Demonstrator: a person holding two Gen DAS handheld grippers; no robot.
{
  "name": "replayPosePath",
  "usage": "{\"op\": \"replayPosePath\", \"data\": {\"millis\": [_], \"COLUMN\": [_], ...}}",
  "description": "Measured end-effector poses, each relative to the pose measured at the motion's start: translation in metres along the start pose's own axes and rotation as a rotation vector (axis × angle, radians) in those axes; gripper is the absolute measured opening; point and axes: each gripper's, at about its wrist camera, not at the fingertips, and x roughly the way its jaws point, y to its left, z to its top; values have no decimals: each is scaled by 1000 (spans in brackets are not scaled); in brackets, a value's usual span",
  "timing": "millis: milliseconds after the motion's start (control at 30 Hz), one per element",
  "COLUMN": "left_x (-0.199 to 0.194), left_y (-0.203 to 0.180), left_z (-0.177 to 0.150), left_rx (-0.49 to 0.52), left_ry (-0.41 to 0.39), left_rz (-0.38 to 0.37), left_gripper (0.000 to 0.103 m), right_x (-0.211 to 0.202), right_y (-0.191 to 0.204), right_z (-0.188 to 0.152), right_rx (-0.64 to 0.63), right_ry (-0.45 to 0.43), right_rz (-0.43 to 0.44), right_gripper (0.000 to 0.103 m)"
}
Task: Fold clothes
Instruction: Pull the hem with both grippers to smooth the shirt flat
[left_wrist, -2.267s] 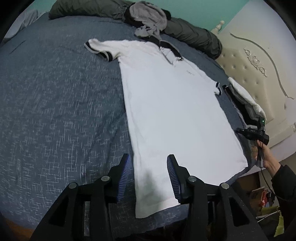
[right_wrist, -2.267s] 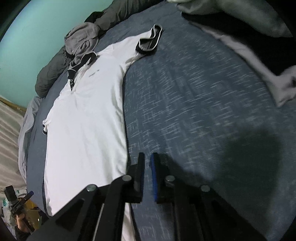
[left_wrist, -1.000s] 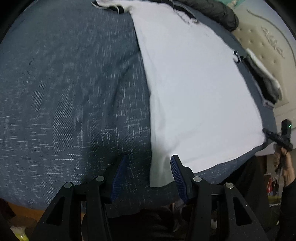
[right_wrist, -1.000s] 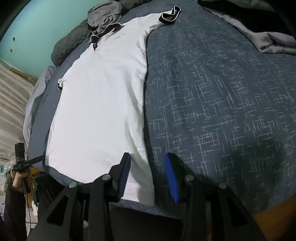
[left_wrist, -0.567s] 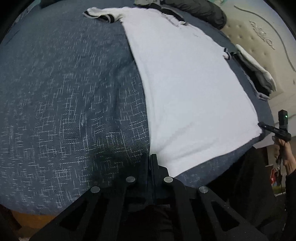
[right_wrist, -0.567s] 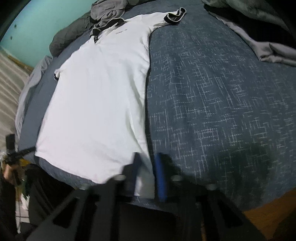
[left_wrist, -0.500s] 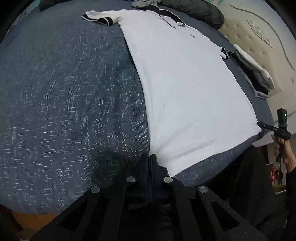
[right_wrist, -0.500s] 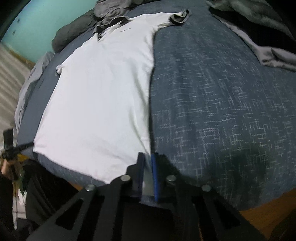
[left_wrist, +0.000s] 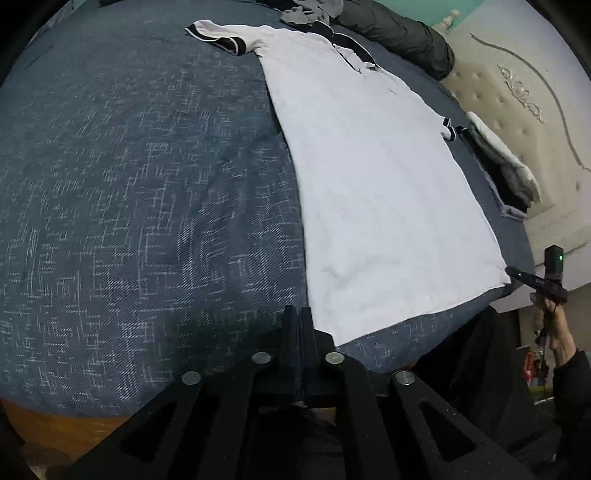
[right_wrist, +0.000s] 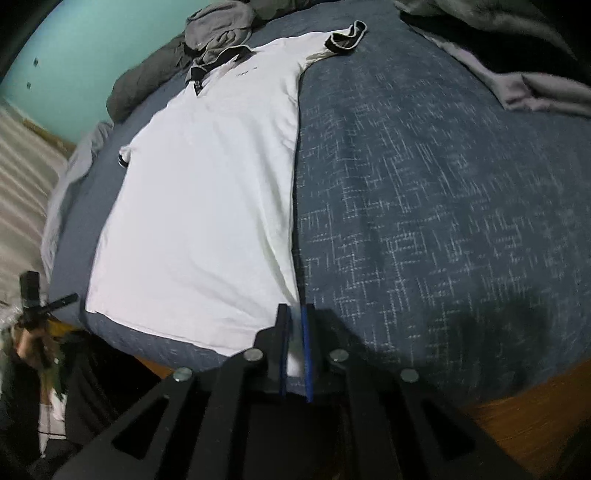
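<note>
Left gripper (left_wrist: 300, 314): fingers pressed together at the near left hem corner of the white polo shirt (left_wrist: 369, 177). No gap between pads; the corner itself is hidden behind them, so can't tell for sure whether fabric is pinched.

Right gripper (right_wrist: 294, 325): fingers narrow, blue pads clamped on the opposite hem corner of the shirt (right_wrist: 207, 192). White fabric is visible between the pads.

Shirt lies flat, front up, lengthwise on the bed (left_wrist: 129, 203), hem at the near edge, collar at the far end. Bedcover is dark blue with a white crosshatch pattern. Hem looks stretched fairly straight between the two grippers, small wrinkle near the left corner.

Mid: one short sleeve with a dark cuff (right_wrist: 345, 38) spreads out to the side; the other cuff (right_wrist: 123, 157) sits tight against the body edge. Dark collar and placket (right_wrist: 214, 62) at the far end.

Far: grey garment (right_wrist: 218, 26) bunched just beyond the collar, dark green bedding roll behind it. Folded clothes (left_wrist: 506, 166) stacked at the bed edge by the cream tufted headboard (left_wrist: 517, 92). Grey blanket (right_wrist: 535, 88) on the other side. Teal wall (right_wrist: 85, 48) at the back.
</note>
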Motion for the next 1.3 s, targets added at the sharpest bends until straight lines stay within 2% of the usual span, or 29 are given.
{"op": "replayPosePath", "data": {"millis": [67, 100, 200, 333, 400, 433, 500, 600, 800, 900, 1133, 1300], "left_x": [4, 7, 18, 34, 39, 40, 43, 39, 4, -4, 16, 33], "left_y": [-2, -4, -10, -15, -19, -21, -25, -31, -28, -27, -25, -23], "left_z": [0, 4, 8, 11, 10, 10, 9, 11, 18, 21, 12, 10], "left_rx": [-10, -15, -15, 13, 26, 35, 51, 87, 113, 125, 93, 57], "left_ry": [10, 18, 44, 61, 69, 72, 78, 71, 30, 29, 60, 78], "left_rz": [5, -1, -5, 9, 12, 13, 16, 30, 43, 48, 47, 41], "left_gripper": [34, 37, 38, 37, 21, 5, 5, 4, 3, 3, 3, 5], "right_x": [-3, -3, -3, 0, 1, 3, 4, 0, -24, -13, 15, 7], "right_y": [-2, -4, -6, 2, 6, 9, 13, 19, 25, 29, 16, 10], "right_z": [-6, -8, -13, -15, -13, -12, -11, -9, -4, -8, -21, -23], "right_rx": [5, 5, 1, -9, -20, -28, -48, -74, -120, -135, -84, -68], "right_ry": [4, 10, 22, 31, 37, 41, 45, 25, -35, 9, 74, 88], "right_rz": [13, 19, 28, 26, 16, 10, -3, -14, -30, -36, -30, -20], "right_gripper": [32, 33, 33, 33, 32, 29, 13, 4, 3, 3, 4, 7]}}
